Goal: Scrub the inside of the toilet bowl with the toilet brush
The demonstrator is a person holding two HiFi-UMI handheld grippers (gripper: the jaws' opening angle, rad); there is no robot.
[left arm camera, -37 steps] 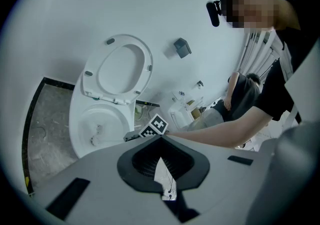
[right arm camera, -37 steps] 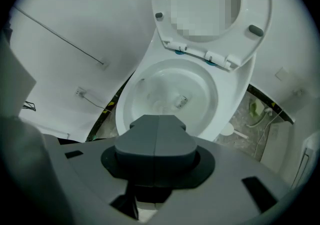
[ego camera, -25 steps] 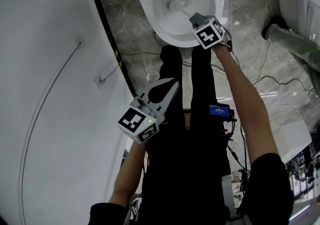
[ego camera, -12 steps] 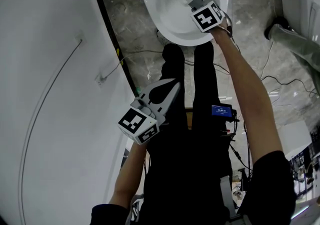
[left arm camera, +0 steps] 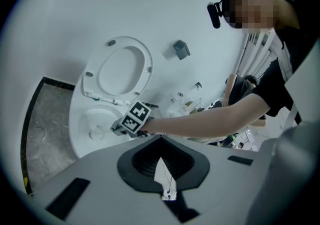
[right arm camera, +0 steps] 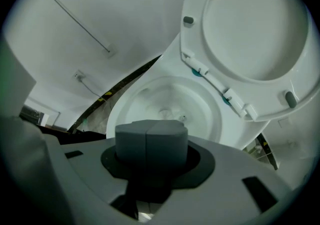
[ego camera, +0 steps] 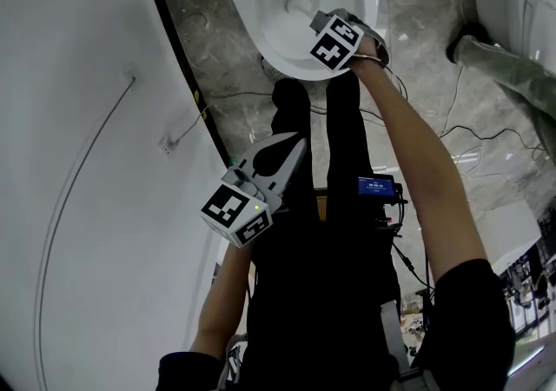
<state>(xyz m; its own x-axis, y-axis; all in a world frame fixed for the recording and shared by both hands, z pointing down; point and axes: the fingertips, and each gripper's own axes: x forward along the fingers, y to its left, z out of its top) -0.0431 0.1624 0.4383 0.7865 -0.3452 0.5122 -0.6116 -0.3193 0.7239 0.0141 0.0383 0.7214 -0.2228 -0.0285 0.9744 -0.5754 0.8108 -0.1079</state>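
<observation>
A person is standing over a white toilet bowl (ego camera: pixel 254 29) on a grey marbled floor (ego camera: pixel 204 24), seen from above, with black trousers (ego camera: pixel 347 146) filling the middle of the head view. The right gripper (ego camera: pixel 320 23) is reaching out on a straight arm over the front right rim of the bowl. Its jaws are pressing tight together in the right gripper view (right arm camera: pixel 150 136), and the handle of the toilet brush (ego camera: pixel 297 7) is running out from them in the head view. The pale brush head is sitting low inside the bowl near its middle. Half a second ago it was further toward the back of the bowl, so it is sweeping forward again. The right gripper is sitting slightly nearer the front rim than before. The seat lid (right arm camera: pixel 255 24) is standing raised behind the bowl. The left gripper (ego camera: pixel 294 149) is hanging in the same place as before, down by the person's thighs and well apart from the toilet. Its jaws are closing to a point with only a thin sliver between them, gripping nothing (left arm camera: pixel 162 171). A white wall (ego camera: pixel 78 207) is filling the left side.
</observation>
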